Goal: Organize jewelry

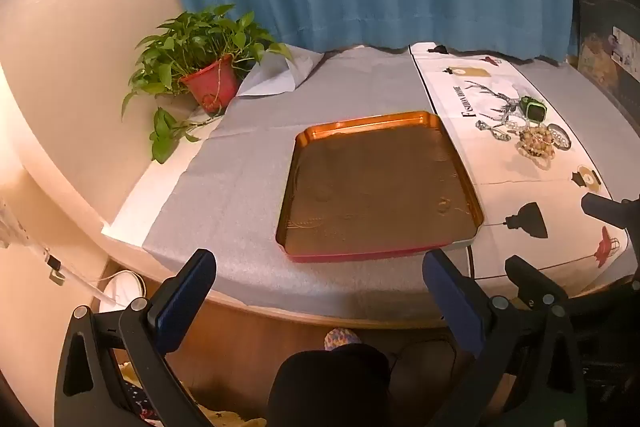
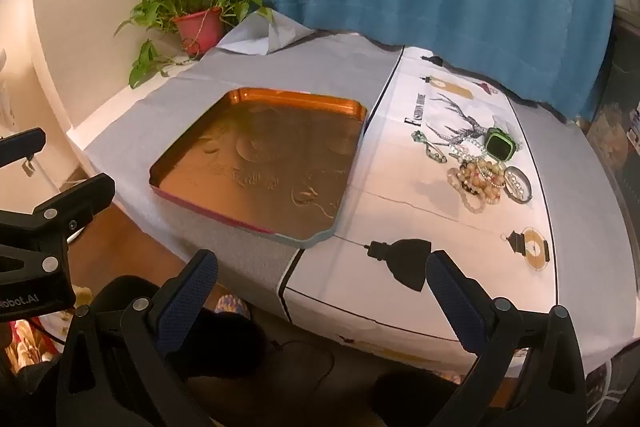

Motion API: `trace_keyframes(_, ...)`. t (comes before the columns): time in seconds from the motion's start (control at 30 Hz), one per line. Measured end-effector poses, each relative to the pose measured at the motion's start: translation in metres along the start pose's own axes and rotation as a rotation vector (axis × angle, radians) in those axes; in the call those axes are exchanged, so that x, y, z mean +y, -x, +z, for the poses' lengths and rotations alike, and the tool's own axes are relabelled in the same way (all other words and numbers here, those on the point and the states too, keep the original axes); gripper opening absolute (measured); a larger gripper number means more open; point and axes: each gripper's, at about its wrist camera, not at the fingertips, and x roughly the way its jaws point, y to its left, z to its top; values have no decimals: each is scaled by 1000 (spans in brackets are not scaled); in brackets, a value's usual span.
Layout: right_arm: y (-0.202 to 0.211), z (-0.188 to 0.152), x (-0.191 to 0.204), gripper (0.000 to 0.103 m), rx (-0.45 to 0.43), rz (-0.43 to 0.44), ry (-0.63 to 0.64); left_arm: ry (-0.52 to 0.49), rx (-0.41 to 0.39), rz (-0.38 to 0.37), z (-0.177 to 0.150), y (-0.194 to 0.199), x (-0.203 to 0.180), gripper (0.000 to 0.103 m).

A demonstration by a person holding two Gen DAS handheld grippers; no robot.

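hovering with jaws apart, the right gripper [image 2: 320, 307] is nearer the heaped bead bracelets [image 2: 480, 183], far right of the empty orange metal tray [image 2: 296, 99]; the left gripper [image 1: 320, 303] gapes too.

Open right tongs [image 2: 320, 291], orange tray [image 2: 256, 99], jewelry pile [image 2: 480, 175] on white cloth [image 2: 400, 219]

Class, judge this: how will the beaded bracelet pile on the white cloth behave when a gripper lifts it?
The beaded bracelet pile will probably sag and dangle, being strung loops. Overlapping strands may drag neighbours along. Its round, glossy beads could slip between the open right gripper fingers.
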Motion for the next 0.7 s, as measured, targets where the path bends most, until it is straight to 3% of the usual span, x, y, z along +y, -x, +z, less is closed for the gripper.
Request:
trace_keyframes(0.13, -5, 1, 2, 103, 13, 0, 7, -26, 23, 12, 5, -1, -1, 103)
trace_keyframes(0.2, 2, 0, -1, 103, -20, 15, -13, -35, 11, 23, 8, -1, -4, 103)
trace_keyframes(0.7, 12, 0, 5, 103, -35, 16, 5, -18, -17, 20, 2, 2, -2, 103)
